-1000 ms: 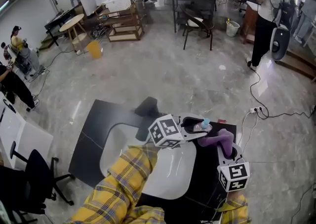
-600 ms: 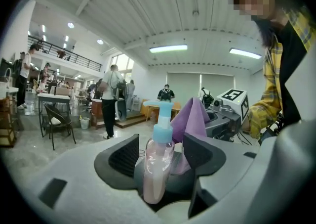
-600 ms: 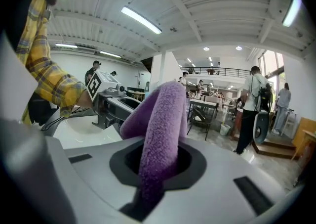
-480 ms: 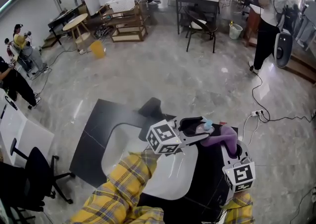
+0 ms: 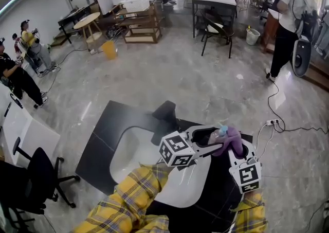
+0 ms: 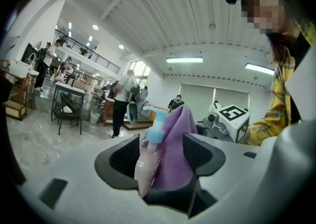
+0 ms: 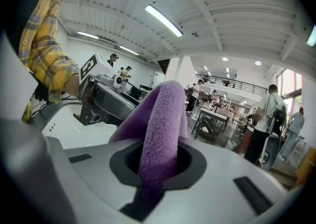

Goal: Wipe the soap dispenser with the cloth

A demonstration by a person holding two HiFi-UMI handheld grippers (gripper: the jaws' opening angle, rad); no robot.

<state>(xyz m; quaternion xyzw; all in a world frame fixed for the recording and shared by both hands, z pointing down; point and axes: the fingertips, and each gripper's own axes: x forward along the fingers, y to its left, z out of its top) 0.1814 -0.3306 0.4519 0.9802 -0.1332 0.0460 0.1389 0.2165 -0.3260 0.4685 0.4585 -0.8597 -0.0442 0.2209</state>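
Note:
A slim pink soap dispenser (image 6: 147, 163) with a blue pump (image 5: 221, 131) stands between the jaws of my left gripper (image 5: 223, 136). Those jaws have just been opening and now stand wide, one on each side of it. A purple cloth (image 6: 174, 149) lies against the dispenser's right side, up to the pump. My right gripper (image 5: 238, 149) comes in from the right. It is shut on the cloth (image 7: 160, 129), which folds up out of its jaws. In the right gripper view the cloth hides the dispenser. Both grippers hover over the right end of the black counter (image 5: 103, 129).
A white sink basin (image 5: 131, 155) is set in the counter, with a dark fixture (image 5: 167, 111) behind it. A black office chair (image 5: 36, 175) stands at the left. A power strip with cables (image 5: 270, 122) lies on the floor at the right. People and tables stand further off.
The cloth has moved up against the dispenser and now reaches its pump. The left jaws look wider apart. Both grippers have shifted slightly, staying together.

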